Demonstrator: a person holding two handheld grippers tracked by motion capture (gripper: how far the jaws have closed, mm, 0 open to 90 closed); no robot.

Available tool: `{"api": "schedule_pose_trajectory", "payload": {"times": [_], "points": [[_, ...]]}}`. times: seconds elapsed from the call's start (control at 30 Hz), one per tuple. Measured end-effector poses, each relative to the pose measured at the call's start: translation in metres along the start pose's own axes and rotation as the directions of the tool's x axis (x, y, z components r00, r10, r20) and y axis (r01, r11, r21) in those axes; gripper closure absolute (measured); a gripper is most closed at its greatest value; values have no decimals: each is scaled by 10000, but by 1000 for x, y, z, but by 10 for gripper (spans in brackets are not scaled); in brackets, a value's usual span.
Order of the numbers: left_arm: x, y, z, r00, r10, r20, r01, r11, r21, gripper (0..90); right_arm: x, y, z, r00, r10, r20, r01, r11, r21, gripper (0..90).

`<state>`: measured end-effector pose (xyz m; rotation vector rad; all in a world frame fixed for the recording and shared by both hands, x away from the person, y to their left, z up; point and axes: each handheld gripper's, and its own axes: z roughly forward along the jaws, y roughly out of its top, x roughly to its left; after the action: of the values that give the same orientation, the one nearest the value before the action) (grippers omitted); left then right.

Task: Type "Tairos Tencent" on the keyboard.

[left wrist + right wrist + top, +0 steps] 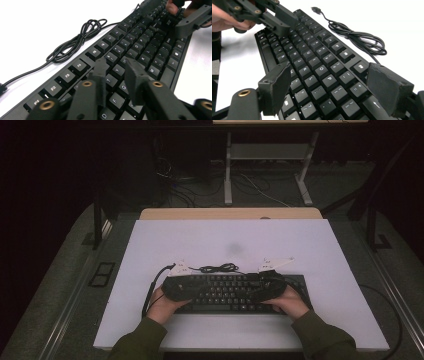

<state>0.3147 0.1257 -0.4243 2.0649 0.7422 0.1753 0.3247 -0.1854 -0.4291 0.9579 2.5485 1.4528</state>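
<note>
Black keyboard [235,292] flat on white counter [320,250], cable [218,268] coiled behind. Left gripper [117,72] narrowly open over keys, empty; right gripper [332,87] wide open, empty.

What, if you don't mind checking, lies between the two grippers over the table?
Rows of black keys: in the high view the keyboard spans the gap between the left gripper and the right gripper. Its coiled cable lies behind it on the white board.

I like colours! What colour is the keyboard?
Black, with pale letters; the keyboard shows best in the right gripper view.
</note>
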Motion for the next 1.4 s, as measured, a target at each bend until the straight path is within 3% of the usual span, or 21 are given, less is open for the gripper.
{"api": "schedule_pose_trajectory", "payload": {"times": [0.23,0.6,1.0,1.4], "points": [[0,-3,-10,10000,-2,22,2,9999,-137,490,-2,-3,-13,9999,76,140,-73,9997,-240,193],[-1,-16,-34,9999,-116,12,116,9990,-424,306,-5,-17,-35,9979,133,640,-98,9984,-550,175],[1,-34,-56,9993,-316,-211,299,9967,-756,209,-11,-40,-61,9932,272,1136,-164,9953,-949,149],[4,-50,-63,9966,-573,-597,521,9951,-844,127,-16,-64,-90,9861,361,1620,-173,9931,-1163,148]]}}
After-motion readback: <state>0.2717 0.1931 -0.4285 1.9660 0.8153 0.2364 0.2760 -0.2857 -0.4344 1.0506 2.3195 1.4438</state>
